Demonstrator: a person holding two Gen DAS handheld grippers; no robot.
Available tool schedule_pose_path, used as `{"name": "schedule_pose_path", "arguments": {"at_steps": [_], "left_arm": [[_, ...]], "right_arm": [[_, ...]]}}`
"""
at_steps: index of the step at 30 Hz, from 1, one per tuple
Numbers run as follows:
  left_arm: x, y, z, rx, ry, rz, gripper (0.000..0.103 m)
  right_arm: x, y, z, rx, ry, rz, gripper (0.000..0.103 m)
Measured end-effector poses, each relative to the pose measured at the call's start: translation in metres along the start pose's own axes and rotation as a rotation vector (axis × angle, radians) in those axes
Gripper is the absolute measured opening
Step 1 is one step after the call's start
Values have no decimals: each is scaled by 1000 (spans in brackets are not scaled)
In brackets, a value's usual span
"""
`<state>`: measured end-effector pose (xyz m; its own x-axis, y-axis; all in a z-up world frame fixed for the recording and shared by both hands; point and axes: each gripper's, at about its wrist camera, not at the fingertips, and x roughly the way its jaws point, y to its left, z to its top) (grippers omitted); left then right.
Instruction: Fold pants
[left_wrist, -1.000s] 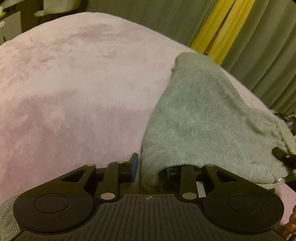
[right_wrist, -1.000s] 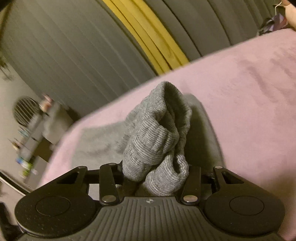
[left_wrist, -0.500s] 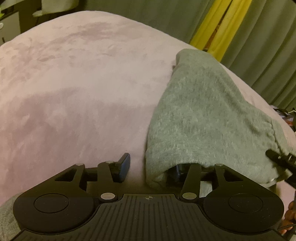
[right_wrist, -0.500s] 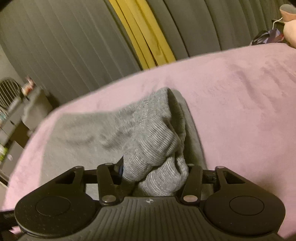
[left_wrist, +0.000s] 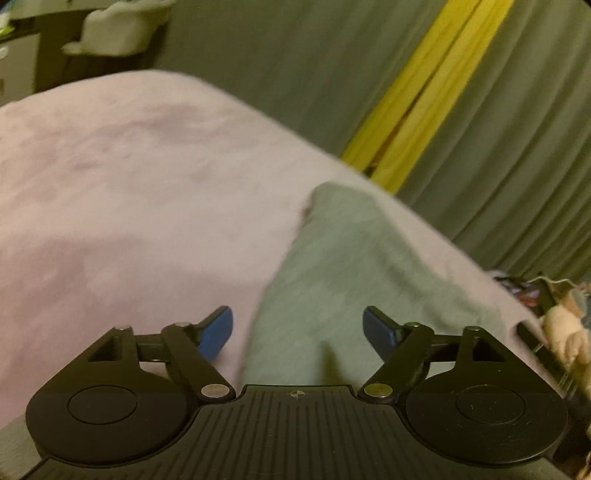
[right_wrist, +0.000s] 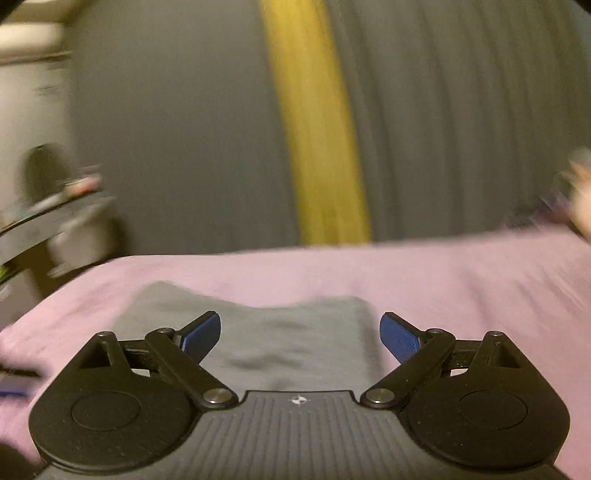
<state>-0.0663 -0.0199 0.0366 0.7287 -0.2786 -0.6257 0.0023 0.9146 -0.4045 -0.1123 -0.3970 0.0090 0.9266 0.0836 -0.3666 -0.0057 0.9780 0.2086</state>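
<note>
Grey sweatpants (left_wrist: 343, 280) are lying folded on the pink fleece blanket (left_wrist: 129, 206) that covers the bed, and nothing has hold of them right now. From the left wrist view the left tongs (left_wrist: 297, 334) are spread wide, blue pads (left_wrist: 218, 332) well apart, with the near end of the pants showing in the gap between them but not pinched. The fabric runs away from the camera toward the far edge of the bed, near the grey-green curtains (left_wrist: 498, 155) with the yellow curtain strip (left_wrist: 424, 99) (everything is pretty blurry).

Right wrist view is much the same: the right tongs (right_wrist: 301, 338) are wide open too, gripping nothing, and the pants (right_wrist: 288, 343) lie flat on the blanket (right_wrist: 461, 280) just in front of and below the fingers. The folded edge looks roughly rectangular from here. Behind the bed there's the same dark curtain (right_wrist: 177, 140) with a yellow band (right_wrist: 317, 147), plus some smeared furniture on the left that I can't make out.
</note>
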Motion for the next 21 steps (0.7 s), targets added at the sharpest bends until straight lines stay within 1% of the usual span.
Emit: {"name": "schedule_pose_path", "arguments": {"at_steps": [2,3,4,5,6,7,8,9,12,14,16,18,19,21], "left_arm": [[18,-10,-1,17,2,-28,88],[28,-13,-4,38,18,-40,89],[42,-15,-10,81,57,-30,91],[57,-18,-16,143,107,28,91],[72,-20,-22,183,172,146,93],[82,-18,-23,163,223,202,98],[83,-14,-21,121,220,190,98],[82,-13,-19,105,215,187,98],[71,-12,-17,100,163,223,97],[62,-11,-16,78,103,242,92],[49,-10,-12,60,13,262,90],[38,-13,-8,70,-52,244,90],[34,-16,-6,87,-68,223,91],[33,-24,-2,138,-71,200,91]], "right_arm": [[5,20,-8,-98,19,66,94],[10,27,-14,-143,38,78,94],[17,33,-21,-176,75,76,94],[27,37,-26,-204,144,64,94],[39,40,-30,-222,232,44,94],[51,41,-35,-232,308,27,95],[61,42,-38,-245,355,16,98],[63,47,-39,-268,353,13,99],[66,54,-43,-323,347,-12,99],[64,52,-42,-311,340,-4,99],[64,48,-40,-279,331,11,99],[61,42,-37,-243,317,29,99],[56,41,-43,-227,308,35,99],[54,37,-39,-192,274,36,97]]}}
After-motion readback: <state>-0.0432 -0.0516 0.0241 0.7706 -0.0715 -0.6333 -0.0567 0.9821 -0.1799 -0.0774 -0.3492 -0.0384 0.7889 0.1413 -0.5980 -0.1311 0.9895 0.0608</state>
